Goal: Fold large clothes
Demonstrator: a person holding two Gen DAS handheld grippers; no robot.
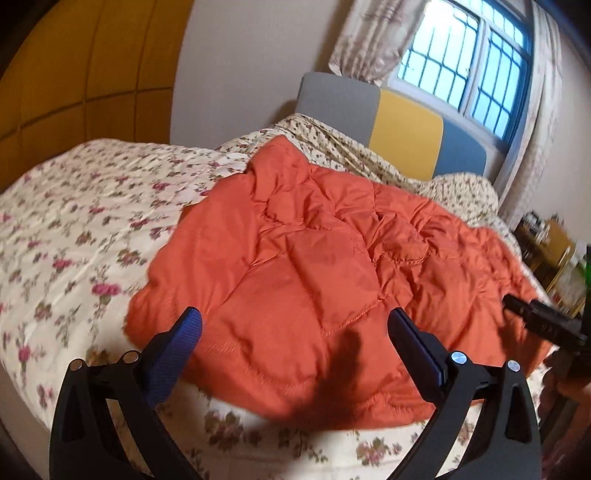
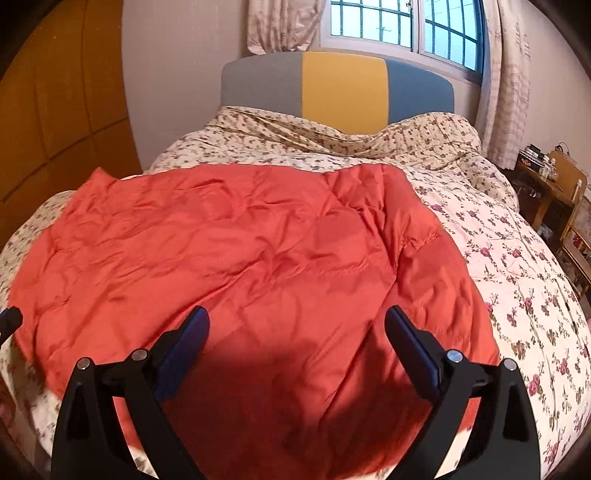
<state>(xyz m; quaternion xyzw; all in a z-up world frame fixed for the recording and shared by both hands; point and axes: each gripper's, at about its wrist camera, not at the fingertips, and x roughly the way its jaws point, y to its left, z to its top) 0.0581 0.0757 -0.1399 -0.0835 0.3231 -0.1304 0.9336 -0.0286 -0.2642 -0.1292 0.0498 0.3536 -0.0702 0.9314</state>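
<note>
A large orange quilted jacket (image 1: 314, 266) lies spread and wrinkled on the floral bedspread (image 1: 74, 221). It also shows in the right wrist view (image 2: 240, 251), where it fills the middle. My left gripper (image 1: 295, 321) is open and empty, hovering over the jacket's near left hem. My right gripper (image 2: 297, 317) is open and empty, above the jacket's near right part. The right gripper also shows at the right edge of the left wrist view (image 1: 543, 317). The tip of the left gripper shows at the left edge of the right wrist view (image 2: 9, 319).
A grey, yellow and blue headboard (image 2: 340, 85) stands at the far end under a barred window (image 2: 406, 22). A rumpled floral duvet (image 2: 369, 144) lies by it. A wooden wardrobe (image 2: 62, 110) is on the left. A cluttered wooden side table (image 2: 554, 177) stands on the right.
</note>
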